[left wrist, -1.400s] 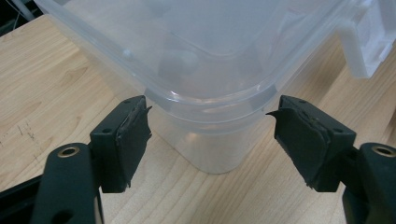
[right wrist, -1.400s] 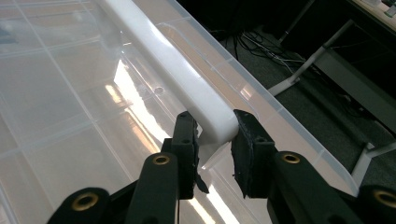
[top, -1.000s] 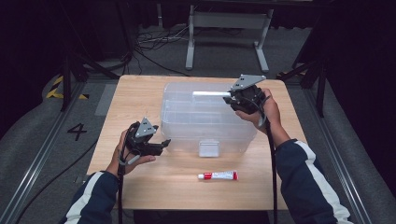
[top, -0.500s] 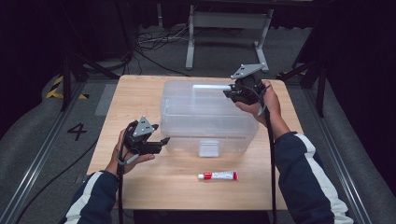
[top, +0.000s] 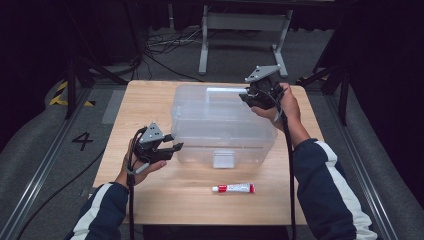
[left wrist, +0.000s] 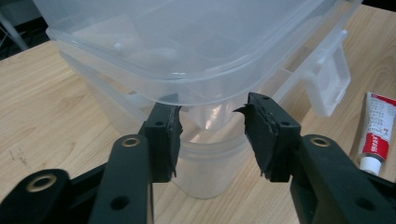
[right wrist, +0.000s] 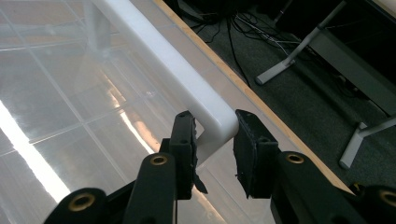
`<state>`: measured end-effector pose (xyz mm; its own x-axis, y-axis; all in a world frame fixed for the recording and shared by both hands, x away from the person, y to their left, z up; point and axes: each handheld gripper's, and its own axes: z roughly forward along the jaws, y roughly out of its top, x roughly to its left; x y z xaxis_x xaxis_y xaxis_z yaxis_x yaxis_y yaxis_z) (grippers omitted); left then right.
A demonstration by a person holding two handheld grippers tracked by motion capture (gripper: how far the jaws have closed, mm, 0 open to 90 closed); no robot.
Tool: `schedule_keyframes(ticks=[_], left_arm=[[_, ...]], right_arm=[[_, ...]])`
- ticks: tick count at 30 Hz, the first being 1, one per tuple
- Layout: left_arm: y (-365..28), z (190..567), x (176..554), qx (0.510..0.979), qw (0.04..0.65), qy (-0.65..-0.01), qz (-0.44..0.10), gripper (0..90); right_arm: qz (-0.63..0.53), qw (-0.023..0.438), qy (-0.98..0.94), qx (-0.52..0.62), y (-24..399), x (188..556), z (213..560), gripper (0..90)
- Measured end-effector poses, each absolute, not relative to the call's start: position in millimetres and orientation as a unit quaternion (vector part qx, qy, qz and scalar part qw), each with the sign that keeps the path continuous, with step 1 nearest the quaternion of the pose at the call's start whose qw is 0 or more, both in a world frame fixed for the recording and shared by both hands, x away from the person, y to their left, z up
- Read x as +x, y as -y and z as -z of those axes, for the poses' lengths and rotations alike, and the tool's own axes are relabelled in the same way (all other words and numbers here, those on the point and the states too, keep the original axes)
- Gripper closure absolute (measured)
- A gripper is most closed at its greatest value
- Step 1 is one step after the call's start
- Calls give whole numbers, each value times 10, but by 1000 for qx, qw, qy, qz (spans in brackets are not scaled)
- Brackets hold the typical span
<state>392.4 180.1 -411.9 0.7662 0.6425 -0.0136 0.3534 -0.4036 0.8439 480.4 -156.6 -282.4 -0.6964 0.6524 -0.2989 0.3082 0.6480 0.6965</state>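
A clear plastic storage bin (top: 220,120) with a lid stands in the middle of the wooden table (top: 145,100). My left gripper (top: 175,147) is level at the bin's near left corner. In the left gripper view, my left gripper (left wrist: 212,123) has its jaws on either side of the rounded corner of the bin (left wrist: 187,37), under the lid's rim. These jaws have just been closing, and I see no firm press. At the far right corner, my right gripper (top: 247,96) is shut on the end of the white handle bar (right wrist: 159,51); in the right gripper view my right gripper (right wrist: 215,135) clamps it.
A red and white tube (top: 234,188) lies on the table in front of the bin, also in the left gripper view as the tube (left wrist: 378,126). A clear latch (top: 223,159) hangs on the bin's near side. Metal stand legs and cables lie on the floor beyond the table.
The left gripper's jaws have narrowed around the bin's corner while the hand stayed put. The right gripper has shifted slightly up and away along the far rim.
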Motion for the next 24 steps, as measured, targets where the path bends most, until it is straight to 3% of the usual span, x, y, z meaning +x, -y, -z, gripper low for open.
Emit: schedule_keyframes(ticks=[24], left_arm=[[-1828,4073,3921,817,466,-299,-162,573]], right_arm=[[-334,285,-855,276,1639,4735,2788,658]])
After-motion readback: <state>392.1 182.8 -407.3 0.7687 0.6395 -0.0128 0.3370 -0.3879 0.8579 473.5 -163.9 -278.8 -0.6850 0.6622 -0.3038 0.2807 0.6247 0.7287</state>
